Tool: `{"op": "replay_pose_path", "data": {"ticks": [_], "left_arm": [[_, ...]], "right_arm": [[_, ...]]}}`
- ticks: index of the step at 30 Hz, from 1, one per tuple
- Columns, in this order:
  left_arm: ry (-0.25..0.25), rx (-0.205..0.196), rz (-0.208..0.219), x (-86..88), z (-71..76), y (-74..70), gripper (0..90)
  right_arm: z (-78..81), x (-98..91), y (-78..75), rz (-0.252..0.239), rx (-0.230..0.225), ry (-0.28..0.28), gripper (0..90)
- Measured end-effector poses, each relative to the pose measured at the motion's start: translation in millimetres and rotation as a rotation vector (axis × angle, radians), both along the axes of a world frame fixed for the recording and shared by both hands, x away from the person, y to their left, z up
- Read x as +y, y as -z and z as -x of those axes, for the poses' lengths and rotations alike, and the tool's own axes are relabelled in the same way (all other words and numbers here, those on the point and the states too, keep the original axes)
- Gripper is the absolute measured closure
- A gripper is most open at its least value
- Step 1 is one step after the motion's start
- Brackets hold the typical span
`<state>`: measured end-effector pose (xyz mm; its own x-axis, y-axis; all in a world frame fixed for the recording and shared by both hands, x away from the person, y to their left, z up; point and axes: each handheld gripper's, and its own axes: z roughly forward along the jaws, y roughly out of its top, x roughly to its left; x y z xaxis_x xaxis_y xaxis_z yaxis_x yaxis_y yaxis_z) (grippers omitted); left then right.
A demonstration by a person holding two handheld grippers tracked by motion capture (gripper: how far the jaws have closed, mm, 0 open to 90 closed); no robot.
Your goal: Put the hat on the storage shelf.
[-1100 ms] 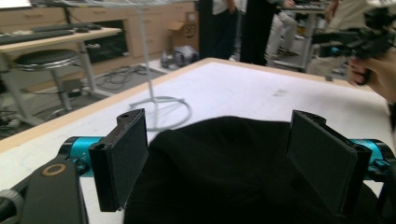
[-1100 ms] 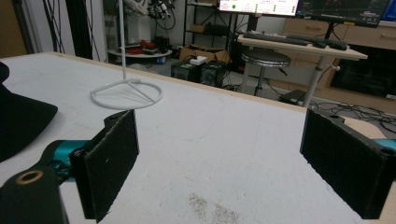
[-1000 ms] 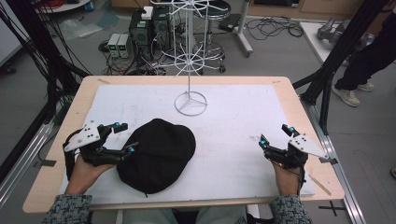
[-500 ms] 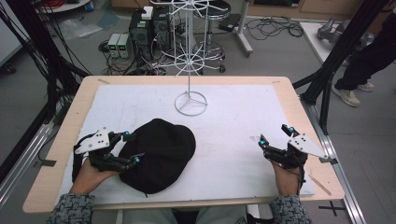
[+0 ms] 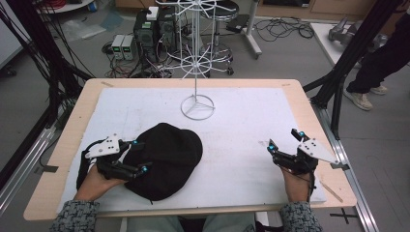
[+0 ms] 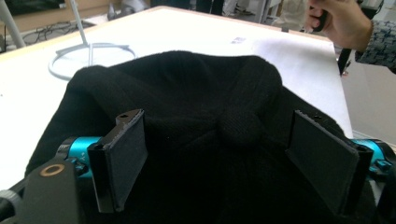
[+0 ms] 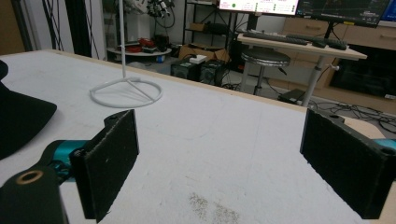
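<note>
Now your left gripper (image 5: 137, 155) is at the near left side of the black cap (image 5: 164, 153), and its jaws stand wide apart, one on each side of the cap's edge. In the left gripper view the dark fabric (image 6: 196, 121) lies between the two pads (image 6: 122, 156) and continues in front of them, with the small round button (image 6: 239, 127) of the crown just ahead, a little toward the right pad. The pads are not pressed on the fabric; whether they touch it lightly, you cannot tell from these pictures.

Your right gripper (image 5: 285, 145) rests on the white mat (image 5: 251, 121) of the worktop (image 5: 77, 121), well apart from the cap, which is far to its left. Its jaws are also released and wide, and between the pads (image 7: 112, 158) you see only the bare mat (image 7: 224, 140). Ahead of this gripper and to its left stands the round base of the white wire stand (image 7: 126, 93); the brim of the cap (image 7: 21, 119) shows at the left border of the right gripper view.

From your left gripper, the wire stand (image 5: 197, 104) is beyond the cap, ahead and to the right. Its base ring does not touch the cap.
</note>
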<state>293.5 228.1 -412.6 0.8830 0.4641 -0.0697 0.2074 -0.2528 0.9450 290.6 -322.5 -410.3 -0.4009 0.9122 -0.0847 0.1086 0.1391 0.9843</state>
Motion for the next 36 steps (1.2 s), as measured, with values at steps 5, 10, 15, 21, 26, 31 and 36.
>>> {"op": "replay_pose_path", "data": {"ticks": [5, 10, 15, 21, 26, 31, 36], "left_arm": [[-0.015, 0.027, -0.037, -0.9, -2.0, 3.4, 27.2], [-0.02, 0.046, -0.047, -0.7, -2.8, 4.3, 32.9], [-0.01, 0.063, -0.065, -1.9, -2.6, 5.5, 43.6], [0.006, 0.076, -0.086, -3.4, -2.2, 6.5, 51.5], [0.01, 0.087, -0.099, -5.0, -2.0, 6.7, 59.5], [0.015, 0.062, -0.085, -5.1, -0.1, 3.6, 65.9], [0.03, 0.008, -0.058, -6.6, 3.1, -4.5, 67.6]], "right_arm": [[0.3, -0.2, -0.1, -0.001, 0.0, 0.002, 10.7], [0.3, -0.1, -0.2, -0.002, -0.002, 0.001, 10.6], [0.4, -0.2, -0.2, -0.002, -0.001, 0.003, 10.7], [0.5, -0.4, -0.2, -0.001, 0.0, 0.003, 10.6], [0.5, -0.5, -0.3, 0.0, 0.0, 0.004, 10.6], [1.0, -0.5, -0.3, -0.004, 0.003, 0.008, 10.7], [1.0, -1.7, -0.2, -0.005, 0.0, 0.008, 10.6]]}}
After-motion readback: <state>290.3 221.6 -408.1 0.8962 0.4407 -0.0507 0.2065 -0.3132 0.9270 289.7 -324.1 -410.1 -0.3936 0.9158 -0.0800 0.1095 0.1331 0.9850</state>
